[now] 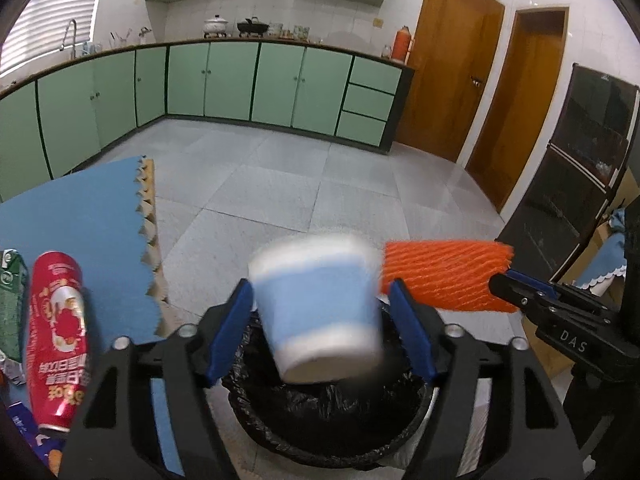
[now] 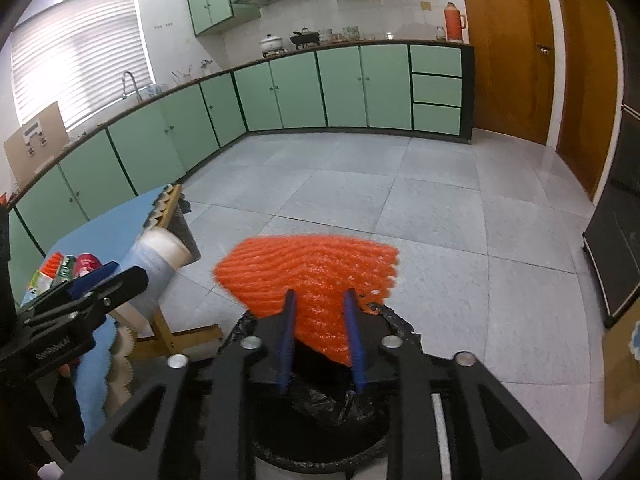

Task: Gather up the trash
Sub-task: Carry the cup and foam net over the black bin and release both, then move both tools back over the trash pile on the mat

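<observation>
A blue-and-white paper cup (image 1: 320,308), blurred, is between my left gripper's (image 1: 320,320) spread fingers, just above the black-lined trash bin (image 1: 320,420); the pads do not touch it. The cup also shows in the right wrist view (image 2: 156,268). My right gripper (image 2: 320,312) is shut on an orange foam net (image 2: 308,272) and holds it over the bin (image 2: 320,432). The net also shows in the left wrist view (image 1: 444,276), right of the cup.
A table with a blue cloth (image 1: 80,208) stands left of the bin, holding a red can (image 1: 56,336), a green carton (image 1: 10,304) and other wrappers. Grey tiled floor (image 1: 320,184), green cabinets, wooden doors and a dark cabinet (image 1: 576,168) surround.
</observation>
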### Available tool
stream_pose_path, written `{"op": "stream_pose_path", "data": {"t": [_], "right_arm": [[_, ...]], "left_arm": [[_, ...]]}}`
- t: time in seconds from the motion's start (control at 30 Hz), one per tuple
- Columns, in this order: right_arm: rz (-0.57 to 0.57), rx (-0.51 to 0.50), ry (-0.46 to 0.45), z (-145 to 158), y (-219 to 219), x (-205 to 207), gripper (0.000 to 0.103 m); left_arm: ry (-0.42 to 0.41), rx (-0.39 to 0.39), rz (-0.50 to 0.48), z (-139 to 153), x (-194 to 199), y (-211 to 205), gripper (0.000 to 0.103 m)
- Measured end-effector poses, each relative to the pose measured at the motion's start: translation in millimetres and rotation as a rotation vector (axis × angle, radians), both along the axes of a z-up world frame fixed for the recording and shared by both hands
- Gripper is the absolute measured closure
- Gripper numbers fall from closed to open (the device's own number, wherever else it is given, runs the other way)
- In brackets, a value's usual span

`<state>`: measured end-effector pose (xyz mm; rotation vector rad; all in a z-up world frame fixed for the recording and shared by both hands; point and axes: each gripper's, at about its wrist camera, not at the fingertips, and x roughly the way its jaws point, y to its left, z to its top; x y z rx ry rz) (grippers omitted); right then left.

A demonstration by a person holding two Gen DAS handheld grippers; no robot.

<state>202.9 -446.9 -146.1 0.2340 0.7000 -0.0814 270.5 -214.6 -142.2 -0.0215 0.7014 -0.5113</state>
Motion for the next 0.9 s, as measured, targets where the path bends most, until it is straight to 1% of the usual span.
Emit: {"op": "stream_pose_path", "data": {"t": [0.03,0.07,0.1,0.23,0.33,0.43,0.5,0.53,0.57,0.6,0.7,0.8,0.9], "right_arm": [[-0.007,0.001,0.000,-1,-2,1,0.074],[-0.015,0.001,0.001,-2,-5,1,0.070],[-0.020,0.003,0.002,-2,-9,1,0.068],[-0.042,0.007,-0.003,-2,-18,-2,0.067],[-0.049,-0.001,-0.015,6,-12,-7,0.060],[-0.040,-0.002,-0.047,16,0,-12,0.045],[-0.023,0.001,-0.071,22,10,-18,0.033],[-0.012,0.003,-0.084,26,16,-19,0.030],[0.001,0.005,-0.100,30,25,-21,0.022],[0.012,0.005,-0.112,33,32,-21,0.018],[0.066,0.007,-0.150,45,61,-23,0.012],[0.117,0.027,-0.187,54,89,-23,0.011],[0.163,0.037,-0.204,59,114,-23,0.011]], "left_arm": [[0.002,-0.003,-0.004,0,2,-2,0.028],[0.007,-0.009,-0.011,0,2,-3,0.027],[0.010,-0.013,-0.015,-1,2,-3,0.026],[0.017,-0.022,-0.014,1,1,-1,0.026],[0.002,-0.033,0.005,9,-1,9,0.026],[-0.028,-0.040,0.042,25,-9,27,0.023],[-0.047,-0.039,0.063,34,-15,39,0.021],[-0.060,-0.037,0.076,40,-21,48,0.020],[-0.075,-0.033,0.091,45,-26,58,0.019],[-0.094,-0.024,0.111,50,-31,69,0.017],[-0.126,-0.003,0.168,62,-46,97,0.016],[-0.145,0.013,0.242,73,-59,131,0.016],[-0.171,0.049,0.328,82,-70,169,0.015]]}}
